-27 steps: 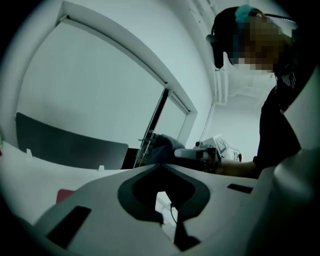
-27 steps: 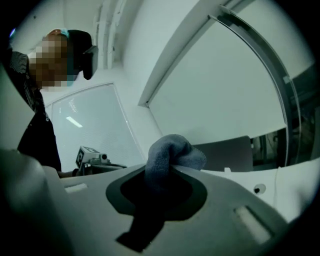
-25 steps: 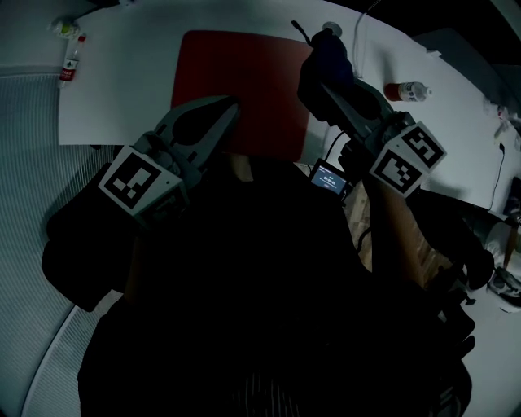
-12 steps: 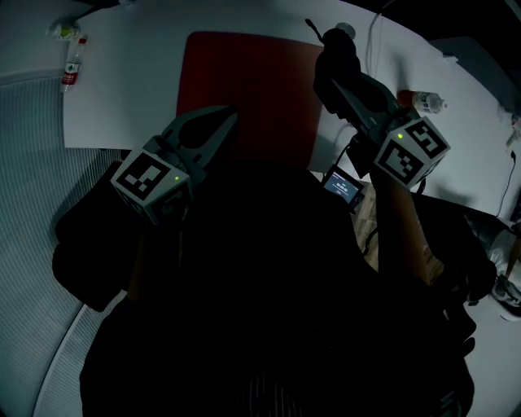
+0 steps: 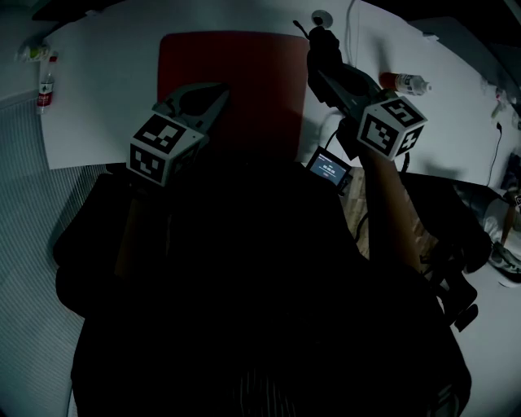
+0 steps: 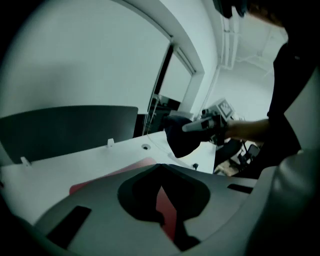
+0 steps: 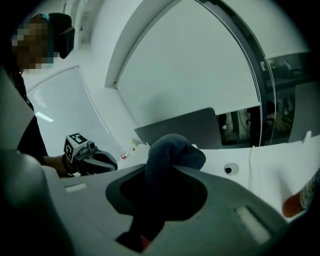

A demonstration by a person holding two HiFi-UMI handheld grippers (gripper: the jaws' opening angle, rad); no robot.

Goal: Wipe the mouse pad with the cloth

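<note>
The red mouse pad (image 5: pixel 236 73) lies on the white table (image 5: pixel 106 89). My right gripper (image 5: pixel 323 50) is shut on a dark bunched cloth (image 5: pixel 324 42), which hangs by the pad's far right corner. In the right gripper view the cloth (image 7: pixel 170 155) bulges up between the jaws. My left gripper (image 5: pixel 216 94) is over the pad's near edge, shut with nothing in it. The left gripper view shows its jaw tips meeting, with the red pad (image 6: pixel 100 179) beyond them and the cloth (image 6: pixel 181 139) held above the table.
One small bottle (image 5: pixel 45 80) lies at the table's far left and another (image 5: pixel 403 82) to the right of the right gripper. A small lit screen (image 5: pixel 327 169) sits at the near table edge. A cable hole (image 5: pixel 321 16) and a white cable (image 5: pixel 352 32) are behind the cloth.
The head view has shifted. The left gripper has come a little farther over the pad's near edge. The right gripper still holds the cloth by the pad's right side.
</note>
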